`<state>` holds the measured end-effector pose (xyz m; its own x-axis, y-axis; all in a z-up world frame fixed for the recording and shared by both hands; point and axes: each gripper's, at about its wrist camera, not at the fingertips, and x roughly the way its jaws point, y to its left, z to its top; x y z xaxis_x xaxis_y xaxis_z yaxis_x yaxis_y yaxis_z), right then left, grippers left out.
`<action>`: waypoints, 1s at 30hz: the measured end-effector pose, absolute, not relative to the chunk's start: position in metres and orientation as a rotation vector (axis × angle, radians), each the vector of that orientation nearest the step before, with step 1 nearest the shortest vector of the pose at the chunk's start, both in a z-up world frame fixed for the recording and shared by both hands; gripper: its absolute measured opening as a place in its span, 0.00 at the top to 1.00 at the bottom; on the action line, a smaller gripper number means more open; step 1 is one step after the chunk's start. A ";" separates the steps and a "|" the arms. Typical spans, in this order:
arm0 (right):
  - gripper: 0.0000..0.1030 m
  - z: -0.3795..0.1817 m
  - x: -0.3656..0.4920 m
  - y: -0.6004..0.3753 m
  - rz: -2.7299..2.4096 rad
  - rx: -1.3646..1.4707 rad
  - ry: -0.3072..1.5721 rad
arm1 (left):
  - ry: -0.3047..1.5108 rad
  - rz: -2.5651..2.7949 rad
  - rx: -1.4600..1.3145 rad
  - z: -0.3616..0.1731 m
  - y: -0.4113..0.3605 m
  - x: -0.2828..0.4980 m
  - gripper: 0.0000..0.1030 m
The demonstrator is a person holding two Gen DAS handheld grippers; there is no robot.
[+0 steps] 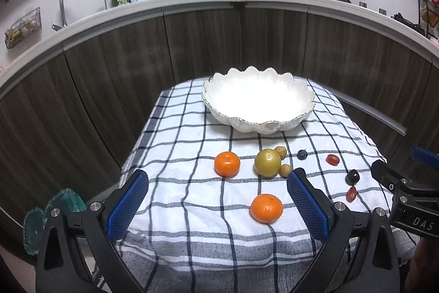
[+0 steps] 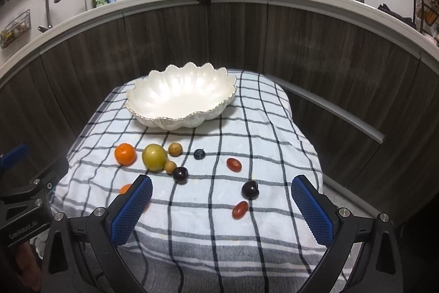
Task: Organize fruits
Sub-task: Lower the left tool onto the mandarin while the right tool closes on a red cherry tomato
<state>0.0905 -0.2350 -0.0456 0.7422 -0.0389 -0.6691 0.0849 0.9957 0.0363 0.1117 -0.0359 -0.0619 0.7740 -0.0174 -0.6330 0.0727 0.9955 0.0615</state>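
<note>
The checked cloth point(image 2: 247, 128) covers the table as a soft, wrinkled woven surface, which probably keeps round fruit from rolling. At its far end you have the white bowl point(image 2: 153, 100), glossy ceramic with a scalloped rim, standing empty as the likely destination. All fruit lies loose on the cloth, nearer to you than the bowl. By size: two dimpled oranges point(image 1: 227, 164) point(image 1: 266, 208), a smooth yellow-green fruit point(image 1: 267, 162) with two small tan fruits point(image 1: 280, 152) point(image 1: 285, 170) touching or just beside it, dark glossy plums point(image 2: 250, 189) point(image 2: 180, 175), red oval tomatoes point(image 2: 233, 164) point(image 2: 240, 209), and what appears to be a blueberry point(image 2: 199, 154). Your left gripper point(image 1: 218, 206) hovers with its ribbed blue pads spread wide, holding nothing, the nearer orange between them. Your right gripper point(image 2: 222, 210) is likewise spread and unloaded, framing one plum and one tomato.
</note>
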 end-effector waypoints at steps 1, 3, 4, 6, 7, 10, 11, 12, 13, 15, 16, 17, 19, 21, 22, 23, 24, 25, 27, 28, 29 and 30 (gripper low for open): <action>0.00 -0.048 0.093 -0.235 -0.070 0.065 0.736 | 0.692 -0.053 0.083 -0.064 -0.038 0.115 0.00; 0.00 -0.052 0.099 -0.236 -0.069 0.064 0.750 | 0.709 -0.062 0.084 -0.070 -0.042 0.122 0.00; 0.00 -0.054 0.101 -0.236 -0.069 0.065 0.759 | 0.716 -0.066 0.090 -0.072 -0.043 0.124 0.00; 0.01 -0.059 0.107 -0.238 -0.071 0.071 0.776 | 0.725 -0.074 0.102 -0.077 -0.047 0.128 0.00; 0.01 -0.061 0.109 -0.239 -0.073 0.076 0.782 | 0.730 -0.077 0.108 -0.079 -0.048 0.130 0.00; 0.07 -0.068 0.116 -0.243 -0.080 0.088 0.800 | 0.743 -0.087 0.125 -0.086 -0.053 0.135 0.00; 0.10 -0.071 0.118 -0.244 -0.084 0.092 0.807 | 0.745 -0.090 0.132 -0.088 -0.055 0.136 0.00; 0.13 -0.074 0.120 -0.245 -0.087 0.098 0.817 | 0.748 -0.092 0.139 -0.090 -0.057 0.137 0.01; 0.14 -0.077 0.122 -0.247 -0.087 0.103 0.824 | 0.749 -0.096 0.146 -0.092 -0.059 0.137 0.01; 0.18 -0.083 0.125 -0.248 -0.088 0.114 0.843 | 0.756 -0.101 0.155 -0.097 -0.061 0.138 0.02; 0.19 -0.085 0.126 -0.249 -0.087 0.119 0.852 | 0.764 -0.105 0.159 -0.099 -0.063 0.139 0.02; 0.20 -0.088 0.128 -0.250 -0.087 0.122 0.859 | 0.772 -0.109 0.164 -0.102 -0.064 0.140 0.03; 0.21 -0.092 0.129 -0.251 -0.092 0.128 0.876 | 0.787 -0.113 0.172 -0.107 -0.067 0.142 0.05; 0.21 -0.097 0.131 -0.253 -0.101 0.137 0.892 | 0.799 -0.117 0.176 -0.111 -0.069 0.144 0.05; 0.21 -0.099 0.131 -0.254 -0.105 0.140 0.897 | 0.801 -0.119 0.177 -0.113 -0.070 0.145 0.05; 0.21 -0.102 0.132 -0.254 -0.110 0.142 0.903 | 0.805 -0.121 0.178 -0.115 -0.071 0.145 0.05; 0.22 -0.104 0.133 -0.255 -0.116 0.143 0.910 | 0.810 -0.124 0.179 -0.117 -0.071 0.146 0.05; 0.23 -0.106 0.134 -0.255 -0.119 0.143 0.915 | 0.817 -0.126 0.179 -0.120 -0.072 0.147 0.06; 0.28 -0.110 0.136 -0.255 -0.120 0.143 0.930 | 0.829 -0.132 0.181 -0.124 -0.074 0.148 0.07; 0.29 -0.113 0.136 -0.255 -0.121 0.143 0.939 | 0.835 -0.136 0.181 -0.127 -0.076 0.149 0.08; 0.31 -0.115 0.137 -0.255 -0.121 0.144 0.945 | 0.840 -0.140 0.180 -0.129 -0.076 0.149 0.09; 0.35 -0.118 0.138 -0.255 -0.121 0.147 0.954 | 0.843 -0.145 0.179 -0.131 -0.077 0.150 0.10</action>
<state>0.1382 -0.2553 -0.1175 0.5726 -0.0380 -0.8189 0.1672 0.9833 0.0713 0.1501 -0.0768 -0.1306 0.6568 -0.0564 -0.7520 0.1978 0.9752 0.0997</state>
